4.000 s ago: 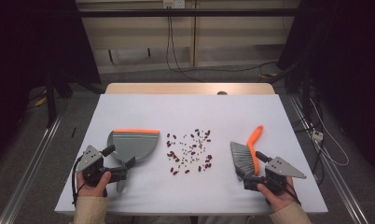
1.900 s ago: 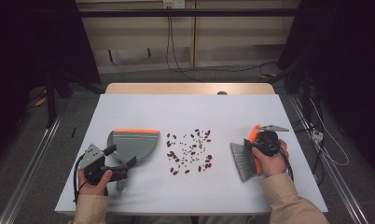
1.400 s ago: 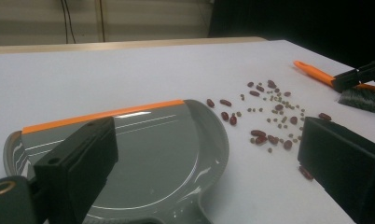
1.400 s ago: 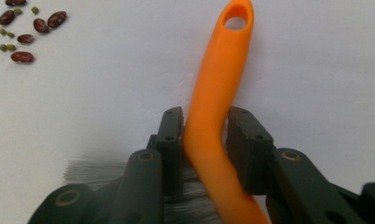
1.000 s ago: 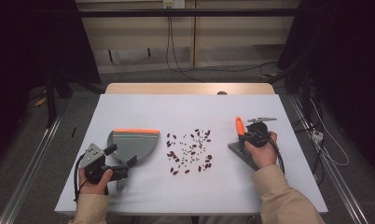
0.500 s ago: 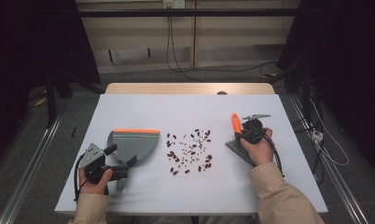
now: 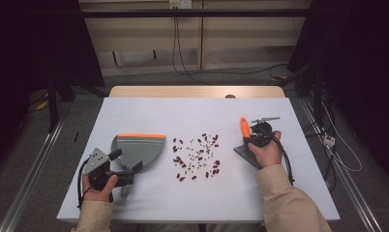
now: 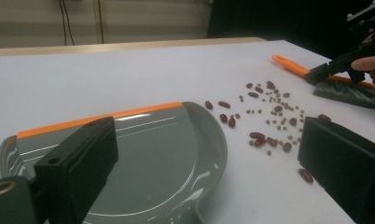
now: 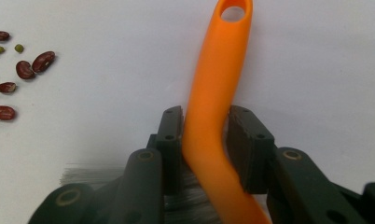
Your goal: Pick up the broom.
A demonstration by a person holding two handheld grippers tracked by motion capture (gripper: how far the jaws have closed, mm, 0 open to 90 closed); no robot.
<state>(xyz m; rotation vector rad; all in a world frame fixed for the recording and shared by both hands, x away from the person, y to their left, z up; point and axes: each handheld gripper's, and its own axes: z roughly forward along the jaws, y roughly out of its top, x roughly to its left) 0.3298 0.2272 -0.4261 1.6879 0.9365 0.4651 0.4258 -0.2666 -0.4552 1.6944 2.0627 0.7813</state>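
On the white desk [image 7: 192, 203], the right gripper [image 9: 204, 135] was clenched around the orange handle of a brush [image 7: 243, 128], its two jaws pressed against either side of the handle while the grey bristles lay on the desk just to the right of a scatter of red beans and small green peas [image 7: 197, 155]. The left gripper [image 7: 127, 171] rested with its jaws spread wide and grasping nothing, just at the near rim of a grey dustpan [image 8: 153, 154] with an orange edge, which lay flat to the left of the scatter.
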